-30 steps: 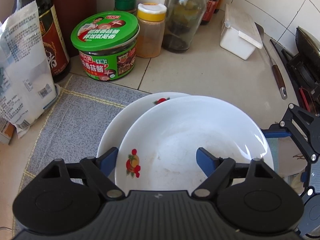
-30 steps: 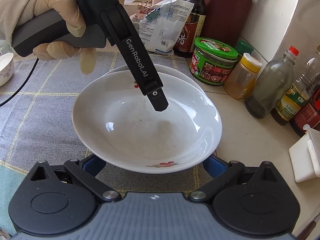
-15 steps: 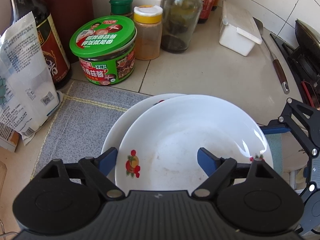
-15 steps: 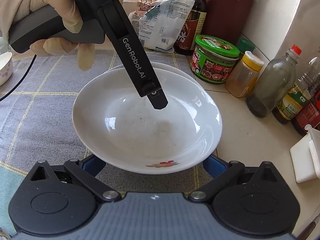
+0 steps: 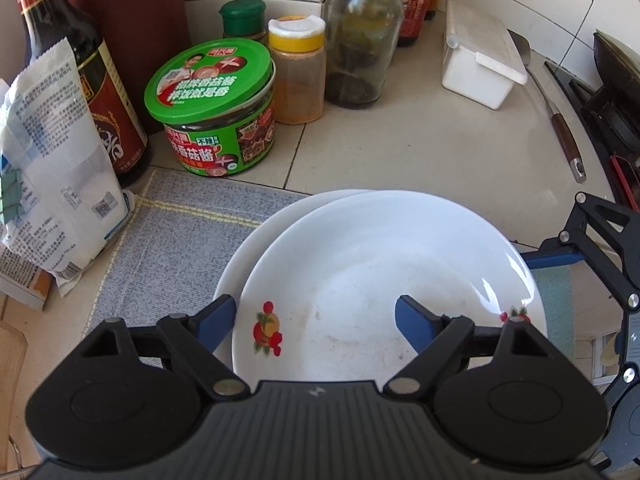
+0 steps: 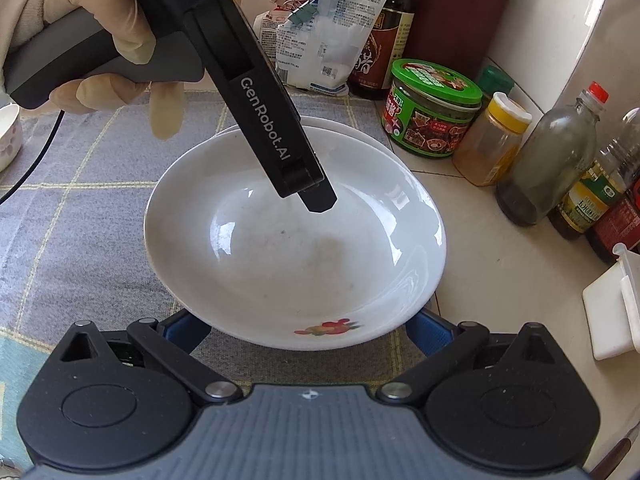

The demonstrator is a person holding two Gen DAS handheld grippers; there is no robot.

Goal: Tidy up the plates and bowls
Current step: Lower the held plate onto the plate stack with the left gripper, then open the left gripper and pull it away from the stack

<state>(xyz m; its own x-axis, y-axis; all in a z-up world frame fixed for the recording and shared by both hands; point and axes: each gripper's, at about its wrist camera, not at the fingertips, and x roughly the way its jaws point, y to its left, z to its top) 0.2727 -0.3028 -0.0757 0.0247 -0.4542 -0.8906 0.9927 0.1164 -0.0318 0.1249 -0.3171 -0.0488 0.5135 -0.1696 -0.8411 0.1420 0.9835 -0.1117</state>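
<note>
Your tiled bench [image 5: 420, 152] carries a grey mat [image 5: 176, 240]; sauce jar [image 5: 216, 108] beyond both jaws. Left gripper [image 5: 316, 320] and right gripper [image 6: 304, 330] gape wide around the stacked plates [image 6: 296, 256].

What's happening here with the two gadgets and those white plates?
A person holds a two-finger gripper in each hand over a kitchen counter. The top plate sits slightly off-centre on a second plate on a grey mat. The left gripper straddles the top plate's rim, one finger inside and one outside, jaws open. The right gripper waits open at the opposite edge.
</note>
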